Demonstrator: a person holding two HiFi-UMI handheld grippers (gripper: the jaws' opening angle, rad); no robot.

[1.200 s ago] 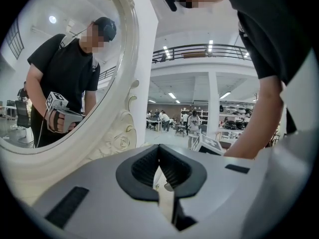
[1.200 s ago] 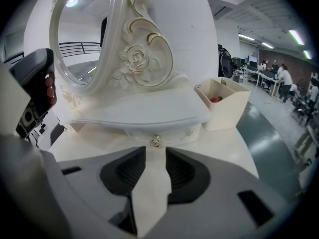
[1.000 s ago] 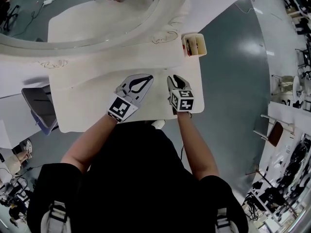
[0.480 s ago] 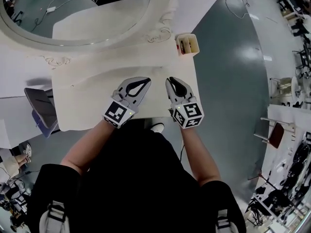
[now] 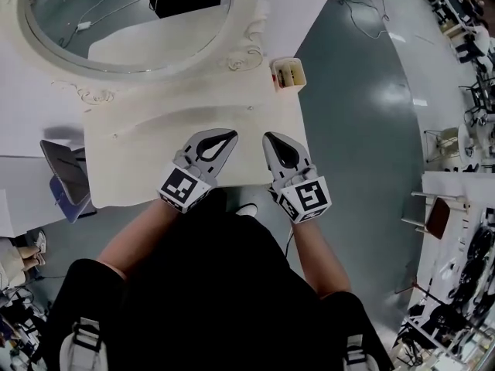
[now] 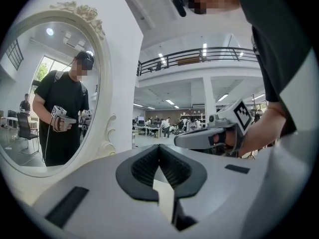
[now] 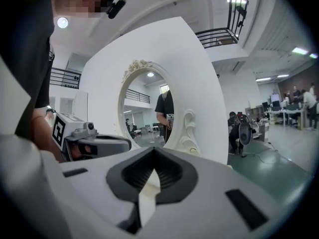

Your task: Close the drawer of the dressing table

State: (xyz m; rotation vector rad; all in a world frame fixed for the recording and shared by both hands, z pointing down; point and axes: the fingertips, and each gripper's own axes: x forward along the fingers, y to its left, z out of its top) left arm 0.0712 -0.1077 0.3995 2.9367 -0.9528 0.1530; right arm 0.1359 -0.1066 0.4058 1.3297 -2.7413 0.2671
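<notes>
While the person stands close against the front edge of the cream-white dressing table, two grey handheld grippers hang side by side above its top, near that edge. Of the pair, the left gripper points toward the mirror. Its black-lined jaws meet at the tips with nothing between them, and only pale table top shows through the gap behind the tips. Just beside it but not touching, the right gripper has its jaws likewise together on nothing.

Behind both rises the large oval mirror in a carved cream frame, which reflects the person in a black shirt. A small cream open-topped box with compartments stands at the table's rear right corner. The drawer lies under the top, and no part of it can be made out from above.
</notes>
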